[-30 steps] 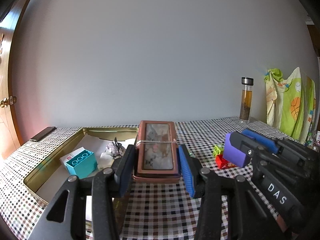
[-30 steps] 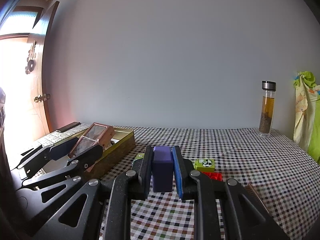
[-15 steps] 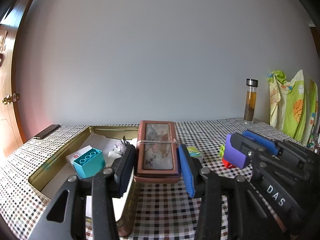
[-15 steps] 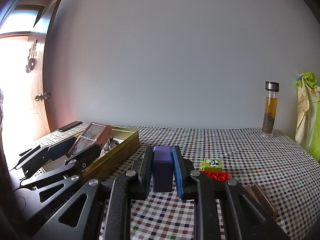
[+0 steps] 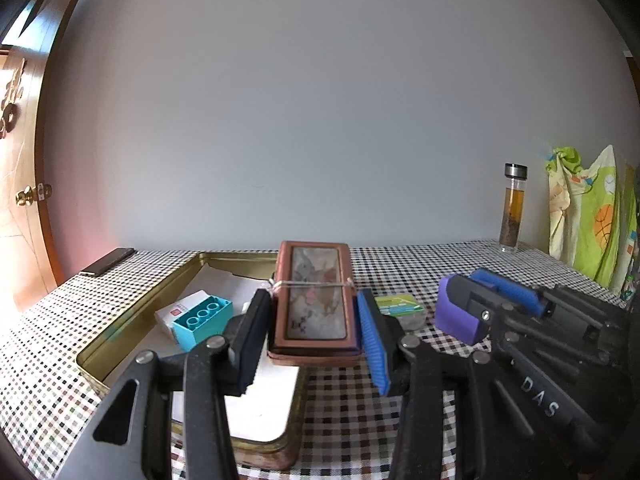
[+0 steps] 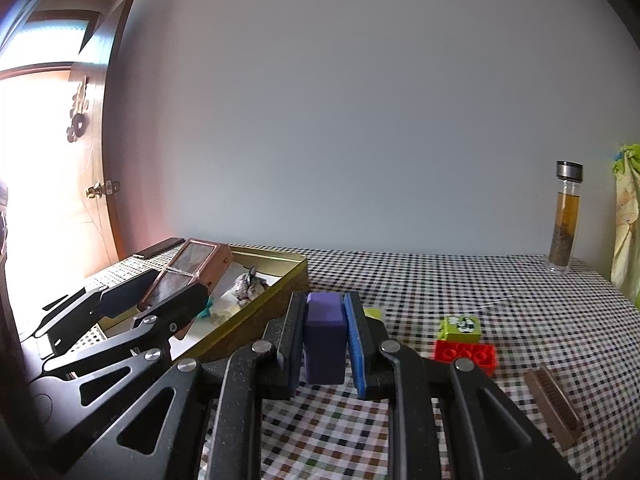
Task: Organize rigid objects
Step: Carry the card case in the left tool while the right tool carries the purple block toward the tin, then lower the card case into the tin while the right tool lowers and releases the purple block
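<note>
Brown box (image 5: 313, 304) and purple block (image 6: 324, 338), both held up.
Left jaws squeeze the box over the gold tin (image 5: 132, 320); right jaws squeeze the block.

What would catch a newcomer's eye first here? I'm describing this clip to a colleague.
Two loaded grippers: the left gripper clamps a brown framed box above the gold tin tray, and the right gripper clamps a purple block. Behind, a glass bottle stands by the wall.
</note>
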`<state>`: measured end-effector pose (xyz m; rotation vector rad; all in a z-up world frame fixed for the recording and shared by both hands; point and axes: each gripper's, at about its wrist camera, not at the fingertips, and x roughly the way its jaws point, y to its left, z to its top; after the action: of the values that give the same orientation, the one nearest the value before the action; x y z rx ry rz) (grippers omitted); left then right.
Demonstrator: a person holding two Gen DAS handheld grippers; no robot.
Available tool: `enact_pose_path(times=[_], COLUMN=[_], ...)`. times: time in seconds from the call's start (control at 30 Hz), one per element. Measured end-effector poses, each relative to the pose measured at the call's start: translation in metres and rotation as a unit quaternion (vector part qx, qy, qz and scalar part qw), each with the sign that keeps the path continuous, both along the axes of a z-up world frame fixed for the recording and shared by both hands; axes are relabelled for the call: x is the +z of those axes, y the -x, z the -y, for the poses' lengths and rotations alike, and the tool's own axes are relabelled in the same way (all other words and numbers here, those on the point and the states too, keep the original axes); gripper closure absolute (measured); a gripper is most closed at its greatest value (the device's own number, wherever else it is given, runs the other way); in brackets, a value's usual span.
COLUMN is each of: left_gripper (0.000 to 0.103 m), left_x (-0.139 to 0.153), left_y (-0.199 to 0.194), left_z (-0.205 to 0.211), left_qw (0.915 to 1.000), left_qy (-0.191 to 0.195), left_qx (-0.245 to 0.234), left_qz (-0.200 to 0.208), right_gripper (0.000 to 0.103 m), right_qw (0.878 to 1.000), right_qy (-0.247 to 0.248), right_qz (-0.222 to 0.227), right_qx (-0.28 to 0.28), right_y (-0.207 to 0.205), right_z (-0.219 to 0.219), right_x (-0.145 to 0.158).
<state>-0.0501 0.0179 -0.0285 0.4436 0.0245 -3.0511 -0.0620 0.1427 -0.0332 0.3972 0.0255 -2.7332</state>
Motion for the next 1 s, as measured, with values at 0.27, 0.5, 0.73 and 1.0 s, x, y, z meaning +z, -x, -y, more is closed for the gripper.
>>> enact_pose_path(times=[0.27, 0.5, 0.73, 1.0], left_gripper=[0.059, 0.059, 0.059, 0.059], left_x=[0.0, 0.006, 0.007, 0.003], left_y=[-0.006, -0.013, -0.006, 0.016], left_z=[0.012, 0.04, 0.079, 0.106], left_qw=[0.9999, 0.9996, 0.9978, 0.9939], left_qy=[0.007, 0.0, 0.001, 0.004], left_qx=[0.006, 0.028, 0.065, 0.098], left_qz=[-0.005, -0.01, 0.007, 0.051], right_gripper=[0.081, 0.081, 0.081, 0.081], right_qw=[1.0, 0.998, 0.995, 0.989], right_qy=[-0.007, -0.016, 0.001, -0.012], right_qz=[0.006, 0.021, 0.048, 0.071], right_qx=[0.021, 0.051, 0.092, 0.126], right_y=[0.005, 0.012, 0.032, 0.06], right_z=[0.015, 0.033, 0.054, 0.09], right_x=[0.0, 0.004, 0.021, 0.025])
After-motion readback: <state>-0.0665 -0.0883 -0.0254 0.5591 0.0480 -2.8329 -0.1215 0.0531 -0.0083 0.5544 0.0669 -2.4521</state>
